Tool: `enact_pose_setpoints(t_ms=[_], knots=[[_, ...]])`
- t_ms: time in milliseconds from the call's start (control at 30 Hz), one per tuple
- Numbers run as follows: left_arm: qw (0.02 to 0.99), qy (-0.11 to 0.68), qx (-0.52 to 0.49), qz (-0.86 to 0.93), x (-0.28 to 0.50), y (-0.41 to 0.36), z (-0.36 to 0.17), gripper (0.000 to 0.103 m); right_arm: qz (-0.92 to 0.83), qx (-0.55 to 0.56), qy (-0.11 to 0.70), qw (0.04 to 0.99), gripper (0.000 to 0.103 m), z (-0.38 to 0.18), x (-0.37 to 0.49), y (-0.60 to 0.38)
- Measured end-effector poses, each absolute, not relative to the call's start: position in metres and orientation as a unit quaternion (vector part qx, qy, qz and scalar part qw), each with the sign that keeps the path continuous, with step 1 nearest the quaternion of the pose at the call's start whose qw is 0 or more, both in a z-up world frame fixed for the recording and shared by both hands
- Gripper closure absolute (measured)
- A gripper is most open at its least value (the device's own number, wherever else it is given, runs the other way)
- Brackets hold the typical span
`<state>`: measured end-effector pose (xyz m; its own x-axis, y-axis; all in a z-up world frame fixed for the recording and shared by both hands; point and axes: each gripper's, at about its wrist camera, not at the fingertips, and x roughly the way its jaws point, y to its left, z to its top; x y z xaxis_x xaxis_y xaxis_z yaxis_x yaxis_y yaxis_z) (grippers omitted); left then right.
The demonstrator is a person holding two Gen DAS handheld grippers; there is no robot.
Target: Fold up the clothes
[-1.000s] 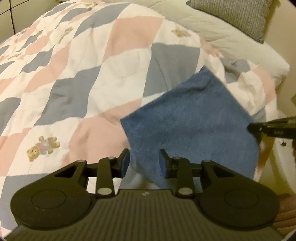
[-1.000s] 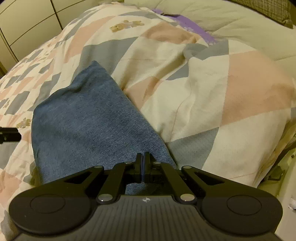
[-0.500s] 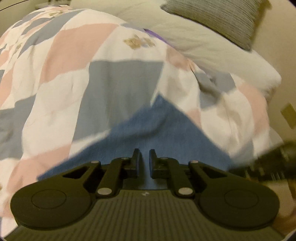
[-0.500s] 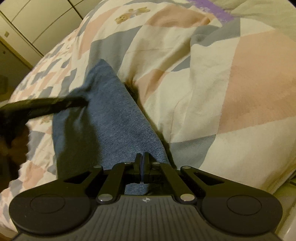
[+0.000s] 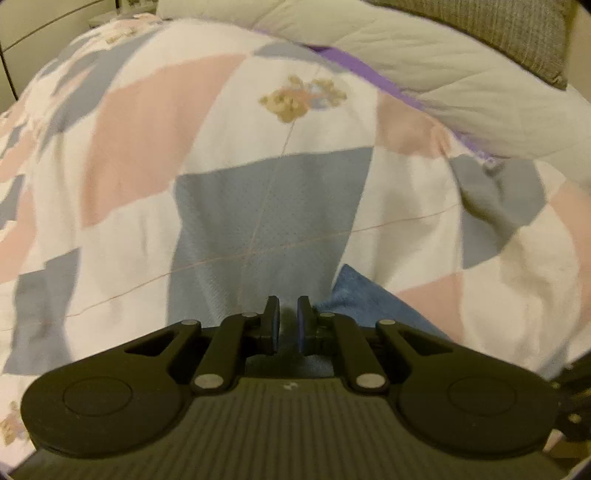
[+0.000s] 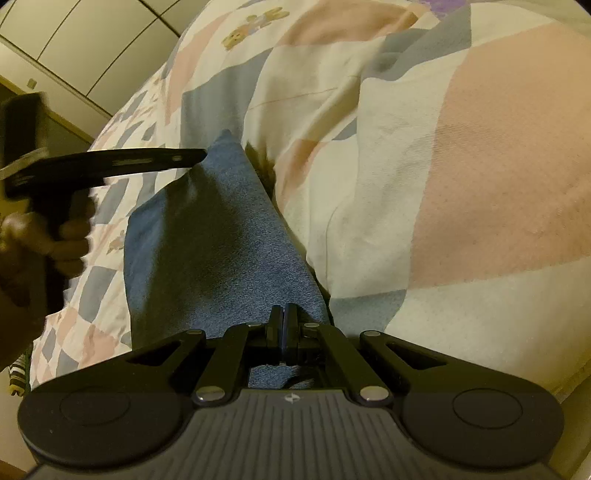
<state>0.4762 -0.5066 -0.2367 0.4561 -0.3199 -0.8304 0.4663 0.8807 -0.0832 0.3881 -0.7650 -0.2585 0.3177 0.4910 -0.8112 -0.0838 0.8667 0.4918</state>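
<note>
Nearest in the right wrist view, the right gripper [image 6: 283, 325] has its jaws clenched flat together on the near edge of the blue denim-like cloth [image 6: 221, 251], which runs between the fingers and away up the bed. The cloth lies on the patchwork quilt of pink, grey-blue and cream diamonds [image 6: 480, 166], its right edge tucked against a raised fold of that quilt. At the cloth's far corner the left gripper [image 6: 192, 157] reaches in from the left, its tip touching the fabric there; a person's hand [image 6: 44, 240] holds its handle. From this side I cannot tell how those jaws stand.

In the left wrist view, the left gripper [image 5: 287, 325] shows its jaws narrowly parted with a slim gap between the pads and nothing visibly held; the blue cloth [image 5: 369, 299] shows just beside the right finger, low on the quilt [image 5: 266, 206]. A teddy-bear print [image 5: 295, 99] sits further up the quilt. Beyond it lie a purple strip of fabric [image 5: 362, 70], a pale quilted duvet [image 5: 424, 55], and a grey checked pillow [image 5: 498, 26] at the far right
</note>
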Motion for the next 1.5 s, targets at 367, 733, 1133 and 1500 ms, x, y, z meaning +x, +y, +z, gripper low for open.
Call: enact_pose_setpoints(t_ms=[367,733,1133,1500], knots=[[0.835,0.488,0.053,-0.249,0.47,-0.531,-0.253,0.093,0.197,0.19,0.557,0.784,0.103,-0.261,0.396,-0.769],[0.84,0.488,0.071,-0.227,0.473,-0.54,-0.249,0.088,0.205,0.19,0.564,0.777,0.103,-0.262,0.4,-0.77],[0.834,0.533,-0.04,-0.132,0.373,-0.425,-0.249,0.088,0.212,0.172,0.57,0.775,0.103,-0.263,0.402,-0.77],[0.821,0.562,-0.039,-0.092,0.356,-0.42,-0.27,0.087,0.221,0.126,0.583,0.772,0.103,-0.258,0.409,-0.758]])
